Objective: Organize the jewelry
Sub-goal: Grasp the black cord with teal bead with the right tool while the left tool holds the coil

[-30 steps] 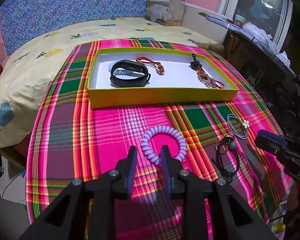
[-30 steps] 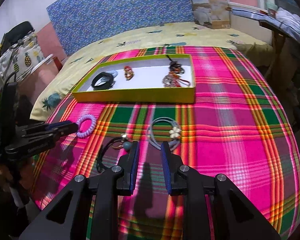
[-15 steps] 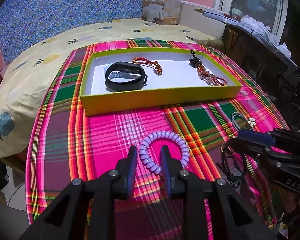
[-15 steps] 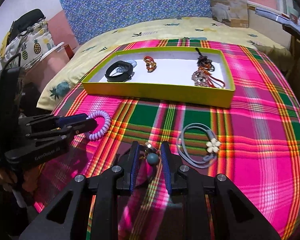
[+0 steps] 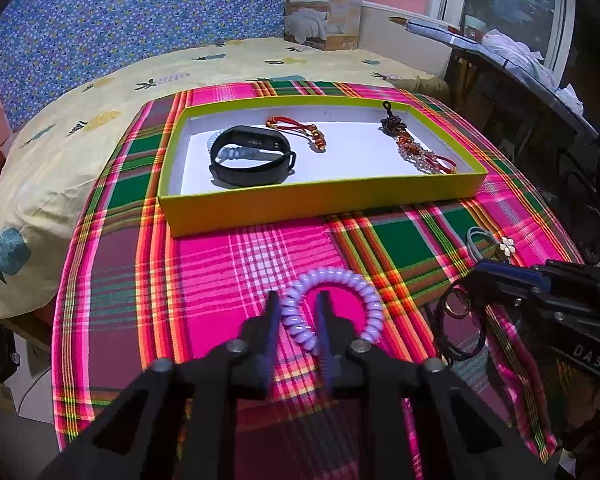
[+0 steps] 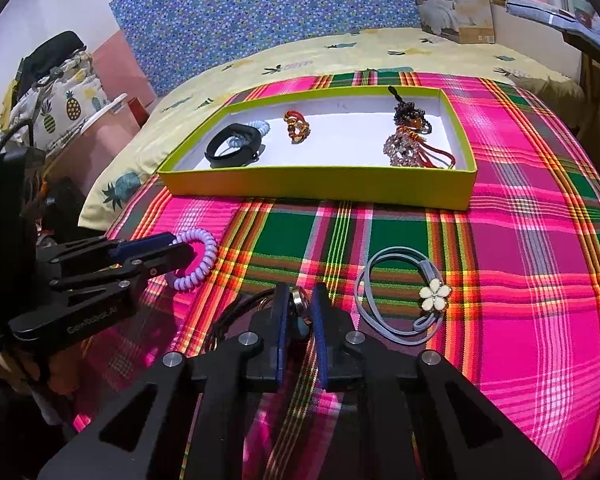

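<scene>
Through my left wrist camera, my left claw [image 5: 296, 312] has just been closing, and its two fingers now pinch the near left arc of the lilac spiral hair tie [image 5: 334, 300], which lies on the plaid cloth [image 5: 148, 280] spread over the bed. Beyond it sits the yellow-green tray [image 5: 320, 200], holding a black wristband [image 5: 252, 156] with a pale blue coil tie [image 5: 236, 154] inside its loop, a red corded bracelet [image 5: 300, 130] and a dark beaded strand [image 5: 414, 146]. At the right edge my right claw [image 5: 480, 276] reaches over a black hair tie [image 5: 456, 328], with the grey flower hair tie [image 5: 496, 244] just behind it.

Through my right wrist camera, my right claw [image 6: 299, 300] has also just been closing; its fingers stand narrow around the metal ring and teal bead of the black hair tie [image 6: 300, 312], and seem to grip it. The grey flower hair tie [image 6: 404, 292] lies just to the right on the cloth, untouched. To the left, my left claw [image 6: 168, 252] grips the lilac spiral hair tie [image 6: 198, 264]. The tray [image 6: 320, 188] lies farther back.
</scene>
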A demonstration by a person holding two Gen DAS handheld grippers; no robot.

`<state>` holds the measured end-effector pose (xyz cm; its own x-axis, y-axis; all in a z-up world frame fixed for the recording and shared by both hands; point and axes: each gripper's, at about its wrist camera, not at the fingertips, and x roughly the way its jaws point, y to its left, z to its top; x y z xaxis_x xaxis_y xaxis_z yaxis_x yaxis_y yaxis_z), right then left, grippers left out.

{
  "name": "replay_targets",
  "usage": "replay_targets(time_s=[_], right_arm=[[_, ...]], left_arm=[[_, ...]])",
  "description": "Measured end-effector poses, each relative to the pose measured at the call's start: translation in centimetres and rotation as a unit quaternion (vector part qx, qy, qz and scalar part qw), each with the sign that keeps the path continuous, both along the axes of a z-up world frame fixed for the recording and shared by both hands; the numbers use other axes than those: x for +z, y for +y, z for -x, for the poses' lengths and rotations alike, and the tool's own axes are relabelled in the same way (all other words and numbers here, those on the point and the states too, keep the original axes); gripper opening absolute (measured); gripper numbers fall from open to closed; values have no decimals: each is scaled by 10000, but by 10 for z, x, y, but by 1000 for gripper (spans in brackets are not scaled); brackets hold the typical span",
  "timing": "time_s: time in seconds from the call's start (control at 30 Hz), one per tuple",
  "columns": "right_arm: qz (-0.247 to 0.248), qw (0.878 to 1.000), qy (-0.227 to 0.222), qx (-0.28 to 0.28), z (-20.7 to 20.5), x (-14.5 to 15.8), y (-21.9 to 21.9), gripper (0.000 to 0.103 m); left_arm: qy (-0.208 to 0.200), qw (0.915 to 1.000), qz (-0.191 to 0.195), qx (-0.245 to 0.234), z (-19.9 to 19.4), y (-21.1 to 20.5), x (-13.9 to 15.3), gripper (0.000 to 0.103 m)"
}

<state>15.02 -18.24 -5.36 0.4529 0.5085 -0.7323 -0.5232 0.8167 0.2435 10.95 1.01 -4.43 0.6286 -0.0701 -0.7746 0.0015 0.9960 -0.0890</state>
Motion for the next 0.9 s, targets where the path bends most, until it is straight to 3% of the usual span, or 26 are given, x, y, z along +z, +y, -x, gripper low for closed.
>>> replay_targets(time_s=[0.4, 0.9], right_arm=[[-132, 9997, -204, -65, 7, 18, -8, 11], [-213, 9983, -505, -192, 15, 43, -18, 11]], left_arm=[[-105, 9998, 137, -121, 6, -3, 6, 10], [-446, 9987, 212, -89, 20, -1, 35, 10]])
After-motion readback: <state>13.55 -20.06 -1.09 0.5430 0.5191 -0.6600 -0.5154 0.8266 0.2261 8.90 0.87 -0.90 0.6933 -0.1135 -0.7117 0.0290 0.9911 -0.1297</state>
